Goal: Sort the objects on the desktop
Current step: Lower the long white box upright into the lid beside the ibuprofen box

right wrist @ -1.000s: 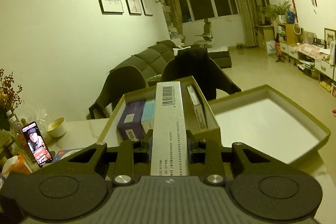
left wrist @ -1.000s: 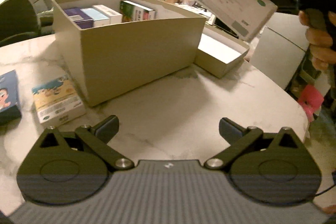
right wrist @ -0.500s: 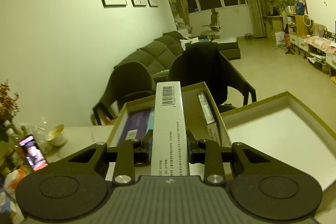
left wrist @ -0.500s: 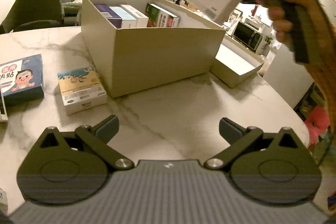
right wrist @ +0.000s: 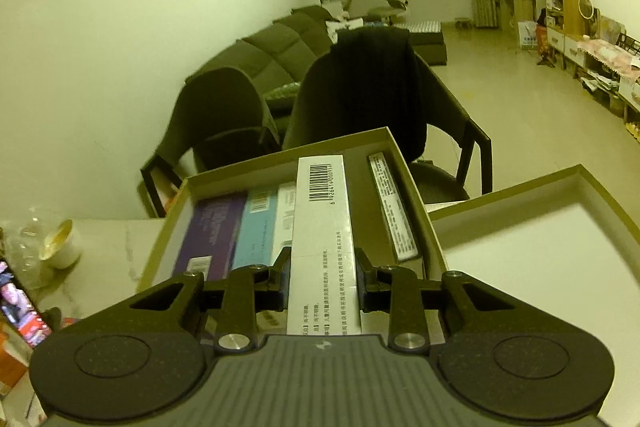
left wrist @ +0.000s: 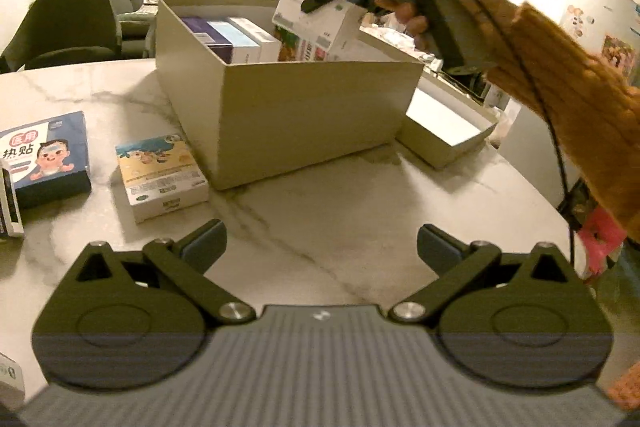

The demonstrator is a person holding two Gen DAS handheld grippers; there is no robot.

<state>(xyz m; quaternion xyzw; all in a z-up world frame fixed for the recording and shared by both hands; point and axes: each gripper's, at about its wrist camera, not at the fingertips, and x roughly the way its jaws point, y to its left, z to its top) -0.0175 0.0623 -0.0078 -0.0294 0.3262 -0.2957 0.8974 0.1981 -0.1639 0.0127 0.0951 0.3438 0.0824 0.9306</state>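
Medicine cartons partly sorted: several stand in the open beige cardboard box [left wrist: 320,99], the right gripper [right wrist: 322,281] clamps a white barcoded carton [right wrist: 322,227] over it, two remain beside the empty, wide-open left gripper [left wrist: 320,247].

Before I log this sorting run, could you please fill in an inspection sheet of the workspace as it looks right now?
Surface: marble table, bare in the middle.
Job's things: open cardboard box with several packets standing inside; white packet held over it; orange packet and blue packet lying on the table.
Clutter: box lid beside the box; cup and phone at the table edge.
Grippers: left gripper open, holding nothing; right gripper shut on the white packet.
Cables: black cable along the orange sleeve.
Surroundings: chairs, sofa, pictures on the wall.
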